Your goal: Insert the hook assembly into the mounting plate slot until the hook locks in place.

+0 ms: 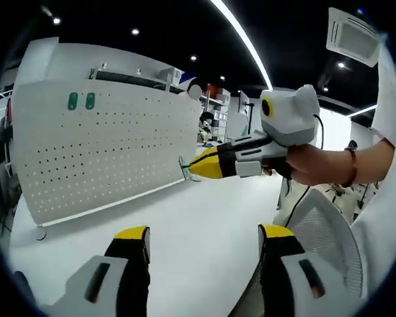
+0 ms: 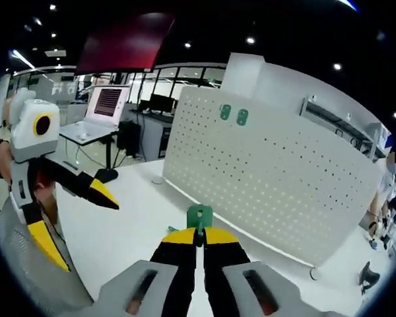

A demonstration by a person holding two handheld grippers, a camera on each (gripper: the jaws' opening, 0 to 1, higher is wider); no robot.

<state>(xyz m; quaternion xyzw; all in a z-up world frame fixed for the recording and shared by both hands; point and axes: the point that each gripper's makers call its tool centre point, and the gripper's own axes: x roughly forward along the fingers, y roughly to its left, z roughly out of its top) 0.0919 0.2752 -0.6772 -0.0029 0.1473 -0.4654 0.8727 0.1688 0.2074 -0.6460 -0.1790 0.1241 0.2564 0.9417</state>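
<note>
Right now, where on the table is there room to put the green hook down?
The white table lies bare between the pegboard and the left gripper. It is tighter near the pegboard's foot, where the right gripper holds the green hook.

Dark ceiling (image 1: pixel 185 26) – strip light (image 1: pixel 241 33), spotlights; white table (image 1: pixel 198 218) – laptop desk (image 2: pixel 96 129) behind

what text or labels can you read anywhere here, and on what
None reads clearly.
Open laptop screen in the right gripper view: rows of lines, too blurred to read.
Two green oval hooks on the white perforated pegboard: no lettering visible.
Green hook piece in the right tongs: no marking visible.
</note>
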